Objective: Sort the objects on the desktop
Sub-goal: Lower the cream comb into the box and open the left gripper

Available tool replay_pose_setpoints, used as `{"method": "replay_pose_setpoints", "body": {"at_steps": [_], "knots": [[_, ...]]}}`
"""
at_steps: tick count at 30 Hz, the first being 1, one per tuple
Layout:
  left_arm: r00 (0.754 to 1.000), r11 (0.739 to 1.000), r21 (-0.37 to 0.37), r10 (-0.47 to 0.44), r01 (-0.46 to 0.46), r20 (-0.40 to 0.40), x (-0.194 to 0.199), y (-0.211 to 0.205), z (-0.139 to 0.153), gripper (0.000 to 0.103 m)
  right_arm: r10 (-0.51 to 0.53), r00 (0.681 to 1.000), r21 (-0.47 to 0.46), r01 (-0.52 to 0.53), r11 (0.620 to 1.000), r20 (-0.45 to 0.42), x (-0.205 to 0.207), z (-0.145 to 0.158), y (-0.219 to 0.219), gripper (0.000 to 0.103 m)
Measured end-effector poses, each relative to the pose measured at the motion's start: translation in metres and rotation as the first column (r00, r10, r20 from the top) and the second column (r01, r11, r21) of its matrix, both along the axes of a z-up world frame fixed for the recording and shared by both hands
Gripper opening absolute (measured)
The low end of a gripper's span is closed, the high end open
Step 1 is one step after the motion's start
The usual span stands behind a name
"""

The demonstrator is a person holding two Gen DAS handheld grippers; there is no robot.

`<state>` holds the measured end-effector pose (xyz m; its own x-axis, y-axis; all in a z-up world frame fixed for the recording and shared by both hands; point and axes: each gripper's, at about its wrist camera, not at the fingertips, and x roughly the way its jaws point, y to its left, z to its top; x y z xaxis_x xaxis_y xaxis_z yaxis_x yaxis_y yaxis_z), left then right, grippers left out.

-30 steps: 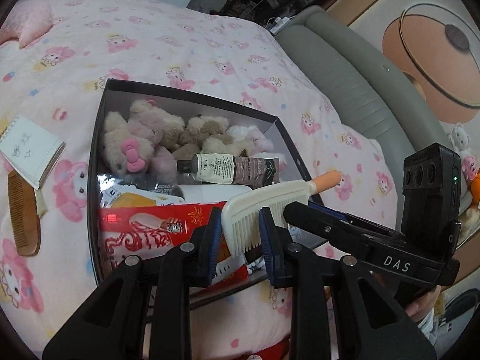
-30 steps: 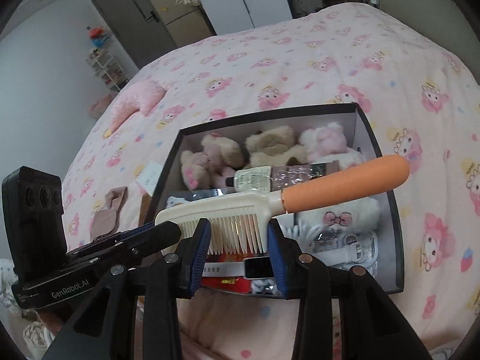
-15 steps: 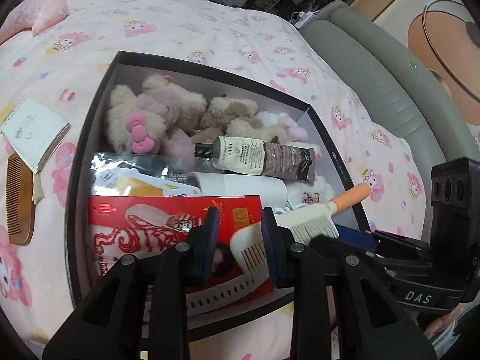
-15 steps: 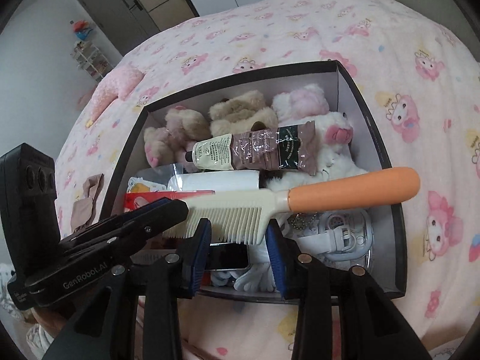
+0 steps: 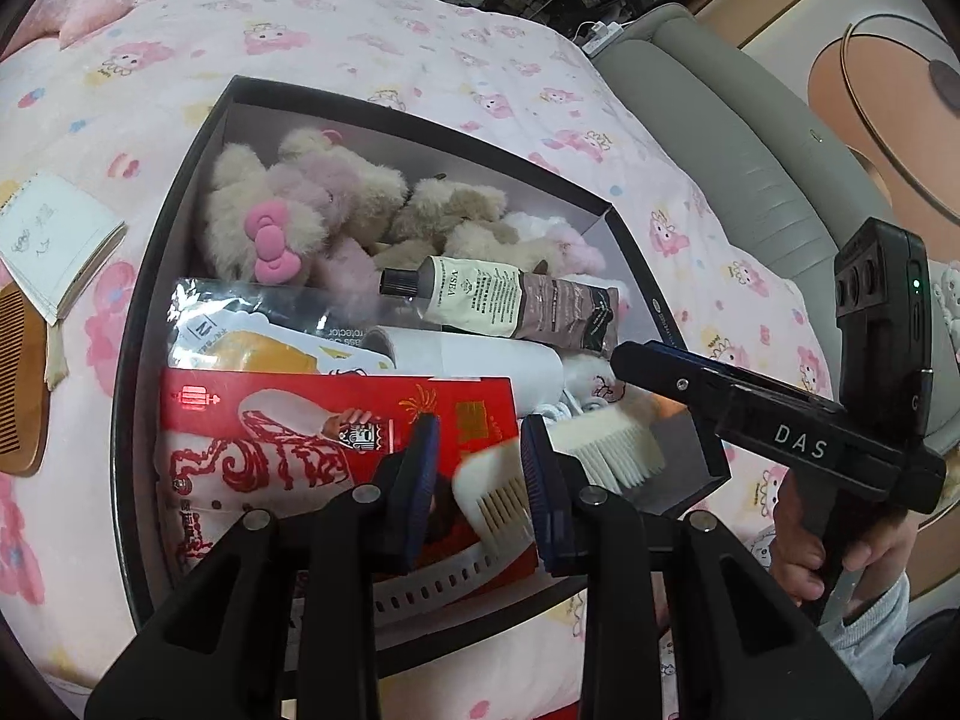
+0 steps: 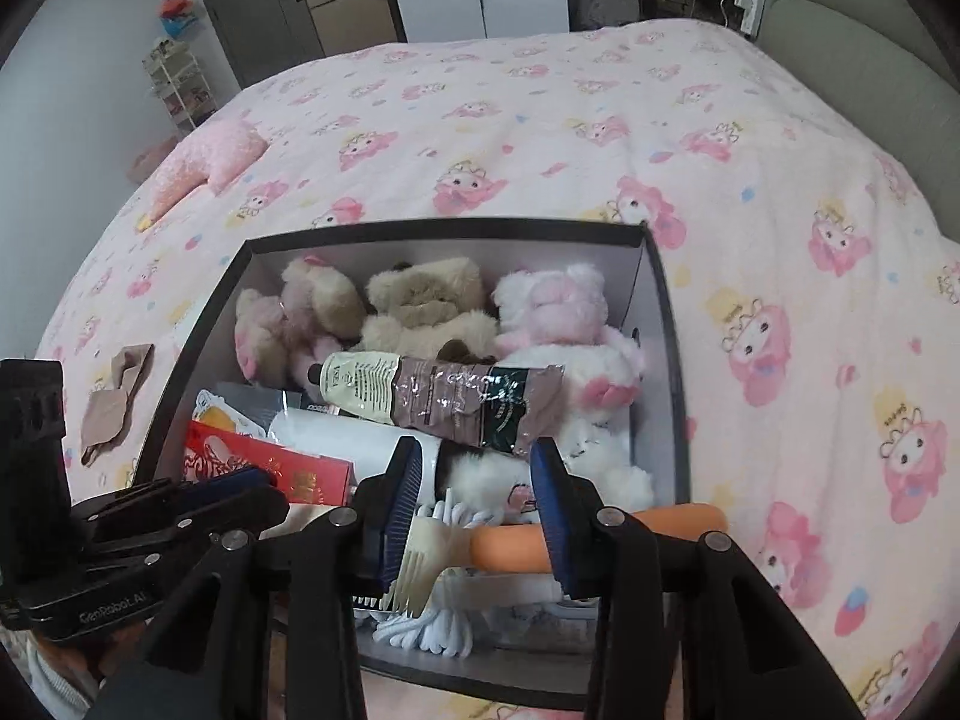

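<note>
A cream comb (image 5: 498,495) with an orange handle (image 6: 600,537) lies low in the near end of the dark storage box (image 5: 141,324), which also shows in the right wrist view (image 6: 669,360). My left gripper (image 5: 477,480) is open, its fingers either side of the comb's tooth end. My right gripper (image 6: 474,507) is open over the joint of teeth and handle. The box holds plush toys (image 5: 282,216), a cream tube (image 5: 510,303), a white bottle (image 5: 480,363), a red packet (image 5: 300,426) and a white strap (image 5: 432,591).
The box sits on a pink cartoon-print bedspread (image 6: 540,120). A notepad (image 5: 54,240) and a wooden comb (image 5: 21,384) lie left of the box. A tan item (image 6: 114,402) lies on the bed. A grey padded headboard (image 5: 750,168) runs along the right.
Both grippers lowered the comb into the near end of the box. Both sets of jaws opened wider and the comb now rests loose between them.
</note>
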<state>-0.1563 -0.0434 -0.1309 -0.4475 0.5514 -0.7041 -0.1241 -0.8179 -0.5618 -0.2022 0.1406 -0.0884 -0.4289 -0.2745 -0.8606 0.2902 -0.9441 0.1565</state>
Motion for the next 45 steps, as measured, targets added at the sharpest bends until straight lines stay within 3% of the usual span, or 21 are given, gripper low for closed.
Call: {"method": "replay_pose_setpoints", "body": {"at_steps": [9, 13, 14, 16, 19, 21, 22, 24, 28, 31, 37, 41, 42, 45], "knots": [[1.000, 0.999, 0.038, -0.002, 0.002, 0.001, -0.002, -0.008, 0.000, 0.026, 0.011, 1.000, -0.041, -0.010, 0.999, 0.024, 0.019, -0.009, 0.004, 0.031], [1.000, 1.000, 0.028, 0.010, -0.009, -0.011, -0.001, -0.009, 0.002, 0.027, 0.032, 0.988, -0.160, -0.008, 0.987, 0.150, 0.020, -0.027, 0.003, 0.031], [1.000, 1.000, 0.027, 0.010, -0.010, -0.007, -0.001, -0.009, 0.002, 0.027, 0.038, 0.987, -0.154, -0.014, 0.988, 0.157, 0.022, -0.032, 0.000, 0.031], [1.000, 0.999, 0.037, -0.006, 0.006, 0.000, -0.001, -0.008, 0.000, 0.027, 0.045, 0.991, -0.093, -0.034, 0.995, 0.124, 0.026, -0.032, -0.008, 0.031], [0.998, 0.995, 0.068, -0.067, 0.066, 0.008, 0.002, -0.001, 0.000, 0.027, -0.014, 1.000, -0.048, 0.014, 0.999, 0.005, 0.031, -0.014, -0.004, 0.031], [0.992, 0.973, 0.200, -0.123, 0.116, 0.024, 0.002, -0.001, 0.000, 0.027, -0.029, 0.997, 0.009, 0.029, 1.000, -0.073, 0.035, -0.005, -0.004, 0.031], [0.991, 0.965, 0.230, -0.134, 0.127, 0.013, 0.004, -0.003, 0.004, 0.028, -0.019, 0.996, 0.023, 0.021, 1.000, -0.084, 0.036, -0.005, -0.005, 0.031], [0.991, 0.969, 0.206, -0.134, 0.134, -0.010, 0.008, -0.003, 0.010, 0.029, -0.011, 0.998, 0.011, 0.012, 1.000, -0.061, 0.040, -0.005, -0.004, 0.031], [0.987, 0.979, 0.137, -0.157, 0.153, 0.020, 0.006, 0.007, 0.001, 0.029, 0.030, 0.999, -0.008, -0.030, 1.000, -0.028, 0.050, 0.002, -0.009, 0.032], [0.988, 0.973, 0.182, -0.151, 0.143, 0.035, -0.001, 0.004, -0.003, 0.031, 0.067, 0.998, -0.017, -0.067, 0.998, 0.017, 0.044, -0.011, -0.017, 0.032], [0.989, 0.989, 0.055, -0.141, 0.139, 0.040, -0.003, 0.009, -0.007, 0.030, 0.058, 0.991, -0.043, -0.053, 0.998, 0.117, 0.028, -0.031, -0.014, 0.032], [0.988, 0.986, -0.063, -0.156, 0.155, -0.009, 0.004, 0.021, 0.002, 0.034, 0.077, 0.992, 0.021, -0.080, 0.997, 0.096, 0.026, -0.032, -0.022, 0.032], [0.988, 0.984, -0.089, -0.154, 0.151, -0.028, 0.007, 0.022, 0.007, 0.042, 0.054, 0.994, 0.017, -0.056, 0.998, 0.098, 0.023, -0.028, -0.019, 0.032], [0.982, 0.984, -0.106, -0.152, 0.141, -0.108, 0.023, 0.023, 0.025, 0.043, -0.032, 0.999, -0.022, 0.032, 0.999, -0.003, 0.033, 0.003, -0.002, 0.033]]}}
